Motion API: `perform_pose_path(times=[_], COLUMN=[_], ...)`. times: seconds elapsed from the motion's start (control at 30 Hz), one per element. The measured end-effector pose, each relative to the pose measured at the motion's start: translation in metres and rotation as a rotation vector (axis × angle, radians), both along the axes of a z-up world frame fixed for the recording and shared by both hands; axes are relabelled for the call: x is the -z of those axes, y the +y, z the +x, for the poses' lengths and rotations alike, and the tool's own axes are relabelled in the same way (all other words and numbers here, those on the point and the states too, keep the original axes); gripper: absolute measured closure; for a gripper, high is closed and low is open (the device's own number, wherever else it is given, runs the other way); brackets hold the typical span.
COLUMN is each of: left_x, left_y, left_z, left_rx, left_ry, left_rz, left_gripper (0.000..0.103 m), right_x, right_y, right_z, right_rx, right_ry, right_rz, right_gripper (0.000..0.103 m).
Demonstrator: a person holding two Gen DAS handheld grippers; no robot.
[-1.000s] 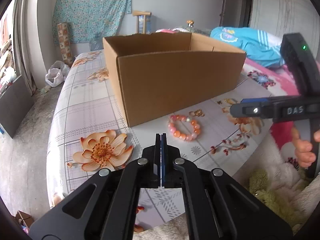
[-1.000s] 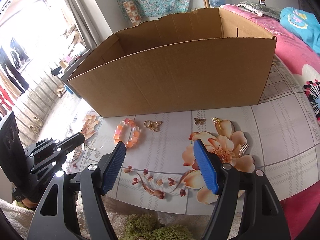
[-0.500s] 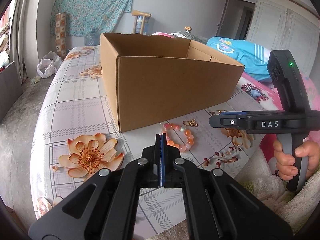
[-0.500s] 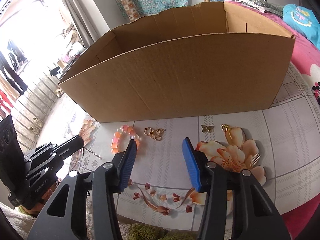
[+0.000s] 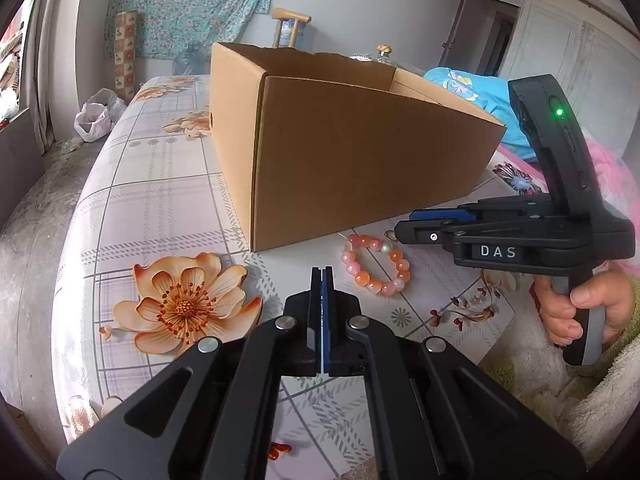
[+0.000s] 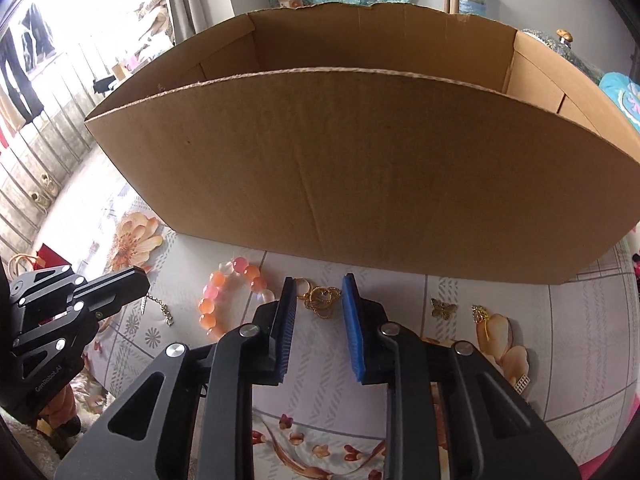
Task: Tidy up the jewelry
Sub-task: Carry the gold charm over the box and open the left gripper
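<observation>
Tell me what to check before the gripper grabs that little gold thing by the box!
1. Gold trinket lies between the right gripper fingers: ok, it sits in the gap near the tips.
2. Jaws closing on it: ok, they are closing, but the pads are not pressing on it yet.
3. Bead bracelet clear of the fingers: cannot tell, its nearest bead sits right beside the left-hand finger.
4. Left gripper out of the way: ok, it is shut, holds nothing and stays off to the side.
5. Cardboard box ready to receive: ok, the top is open, just behind the trinket.
6. Other pieces undisturbed: ok, the butterfly charm lies apart.
</observation>
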State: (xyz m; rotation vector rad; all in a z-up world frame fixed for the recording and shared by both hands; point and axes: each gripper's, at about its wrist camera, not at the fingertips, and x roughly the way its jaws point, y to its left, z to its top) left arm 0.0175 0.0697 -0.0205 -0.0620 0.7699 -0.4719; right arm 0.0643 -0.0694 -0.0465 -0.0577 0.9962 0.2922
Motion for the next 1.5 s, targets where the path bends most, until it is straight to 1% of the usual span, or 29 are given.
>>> perform_pose_path(times=[0.07, 0.17, 0.27, 0.37, 0.43, 0.57, 0.67, 0.77, 0.9, 1.0, 1.03, 1.13, 1.2, 1.27, 1.33, 1.4, 1.47, 1.5], left_x=[0.001, 0.002, 0.002, 0.002, 0.002, 0.0, -0.008, -0.022, -0.05, -0.079, -0.091, -0.122, -0.138, -0.148, -0.15, -0.146, -0.136, -0.13], left_y=[-0.001, -0.004, -0.004, -0.005, -0.006, -0.006, -0.003, 0.001, 0.005, 0.003, 0.004, 0.0, -0.003, -0.009, -0.016, -0.024, -0.031, -0.035], left_z=[0.0, -0.001, -0.001, -0.002, -0.002, -0.004, -0.007, -0.013, -0.018, -0.023, -0.024, -0.02, -0.006, 0.015, 0.042, 0.073, 0.105, 0.118], left_rx=[0.007, 0.017, 0.022, 0.02, 0.018, 0.012, 0.007, -0.004, -0.012, 0.02, 0.039, 0.072, 0.088, 0.101, 0.099, 0.097, 0.1, 0.089], left_ry=[-0.001, -0.003, -0.002, -0.004, -0.006, -0.013, -0.031, -0.066, -0.125, -0.194, -0.22, -0.29, -0.306, -0.292, -0.244, -0.157, -0.053, -0.02], left_rz=[0.004, 0.015, 0.012, 0.014, 0.013, 0.011, 0.004, -0.009, -0.024, -0.035, -0.042, -0.069, -0.09, -0.096, -0.082, -0.073, -0.053, -0.04], left_gripper=[0.103, 0.103, 0.103, 0.103, 0.103, 0.103, 0.103, 0.103, 0.103, 0.103, 0.103, 0.103, 0.103, 0.103, 0.103, 0.103, 0.103, 0.103], right_x=[0.002, 0.002, 0.002, -0.003, -0.006, -0.013, -0.025, -0.038, -0.059, -0.079, -0.087, -0.112, -0.125, -0.134, -0.137, -0.133, -0.122, -0.114], right_y=[0.002, 0.003, 0.001, -0.004, -0.015, -0.047, -0.059, -0.065, -0.068, -0.071, -0.062, -0.057, -0.052, -0.05, -0.045, -0.04, -0.036, -0.034], right_z=[0.002, 0.001, 0.0, -0.001, -0.007, -0.015, -0.02, -0.028, -0.041, -0.048, -0.043, -0.04, -0.028, -0.011, 0.014, 0.042, 0.071, 0.085], right_rx=[-0.001, 0.001, 0.011, 0.025, 0.038, 0.072, 0.086, 0.08, 0.056, 0.023, 0.009, -0.039, -0.068, -0.094, -0.115, -0.127, -0.13, -0.124], right_ry=[0.001, 0.008, 0.005, 0.0, 0.002, 0.015, -0.002, -0.034, -0.091, -0.139, -0.158, -0.221, -0.249, -0.24, -0.192, -0.115, -0.017, 0.029], right_rz=[-0.017, -0.001, -0.001, 0.021, 0.067, 0.201, 0.259, 0.284, 0.314, 0.361, 0.37, 0.378, 0.364, 0.36, 0.35, 0.33, 0.314, 0.301], right_gripper=[0.086, 0.092, 0.092, 0.092, 0.092, 0.092, 0.092, 0.092, 0.092, 0.092, 0.092, 0.092, 0.092, 0.092, 0.092, 0.092, 0.092, 0.092])
